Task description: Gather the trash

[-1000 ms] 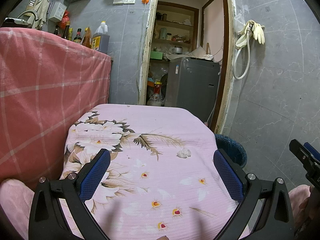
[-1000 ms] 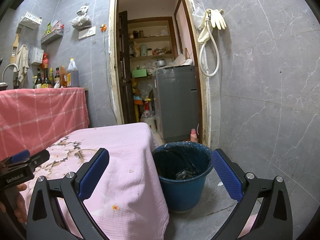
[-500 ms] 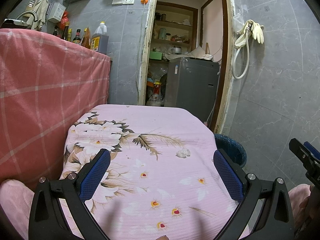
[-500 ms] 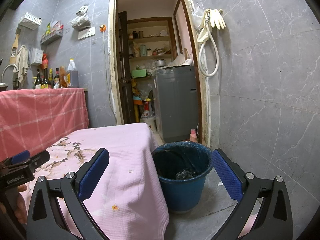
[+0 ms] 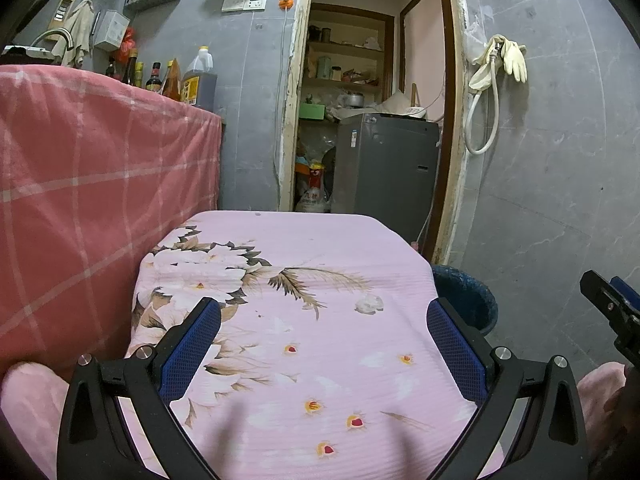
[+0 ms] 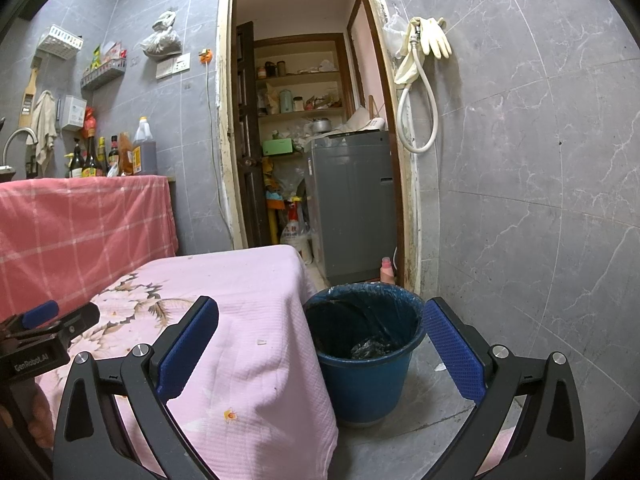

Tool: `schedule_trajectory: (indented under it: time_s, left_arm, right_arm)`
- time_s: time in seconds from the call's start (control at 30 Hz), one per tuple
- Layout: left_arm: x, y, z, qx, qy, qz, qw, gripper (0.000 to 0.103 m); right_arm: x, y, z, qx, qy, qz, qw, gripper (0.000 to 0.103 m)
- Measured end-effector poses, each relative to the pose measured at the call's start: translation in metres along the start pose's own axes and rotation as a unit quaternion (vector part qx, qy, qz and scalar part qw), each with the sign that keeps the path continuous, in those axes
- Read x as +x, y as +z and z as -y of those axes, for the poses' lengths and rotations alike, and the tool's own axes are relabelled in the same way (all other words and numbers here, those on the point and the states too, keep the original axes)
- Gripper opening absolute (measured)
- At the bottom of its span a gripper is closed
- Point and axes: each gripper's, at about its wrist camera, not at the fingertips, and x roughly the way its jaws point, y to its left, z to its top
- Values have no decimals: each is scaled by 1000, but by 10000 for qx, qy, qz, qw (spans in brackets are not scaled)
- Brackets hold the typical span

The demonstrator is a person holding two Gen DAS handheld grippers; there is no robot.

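A small white crumpled scrap of trash (image 5: pixel 369 303) lies on the pink floral tablecloth (image 5: pixel 304 248), near the table's right edge. My left gripper (image 5: pixel 323 320) hovers open over the near part of the table, with the scrap ahead and slightly right of centre between its fingers. A blue bin (image 6: pixel 366 344) with a dark liner stands on the floor right of the table; its rim (image 5: pixel 466 292) also shows in the left wrist view. My right gripper (image 6: pixel 320 336) is open and empty, pointing at the bin and the table's corner. A tiny white fleck (image 6: pixel 261 342) lies on the cloth near that edge.
A counter draped in red checked cloth (image 5: pixel 100 184) stands left of the table, with bottles (image 5: pixel 172 80) on top. Beyond the table, a doorway shows a grey appliance (image 5: pixel 386 168) and shelves. Grey tiled wall (image 6: pixel 540 200) closes the right side, where a hose and gloves (image 6: pixel 424 52) hang.
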Motion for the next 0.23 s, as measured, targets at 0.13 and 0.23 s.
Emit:
schedule_trajectory:
  time_s: [0.13,0.23]
  left_arm:
    - [0,0,-2,5,1,-4,10000,101]
    - [1,0,-3,-7,-13,-14,10000,101]
  right_arm:
    - [0,0,0,1,-1,3,10000,103]
    - [0,0,0,3,-3,3,10000,103]
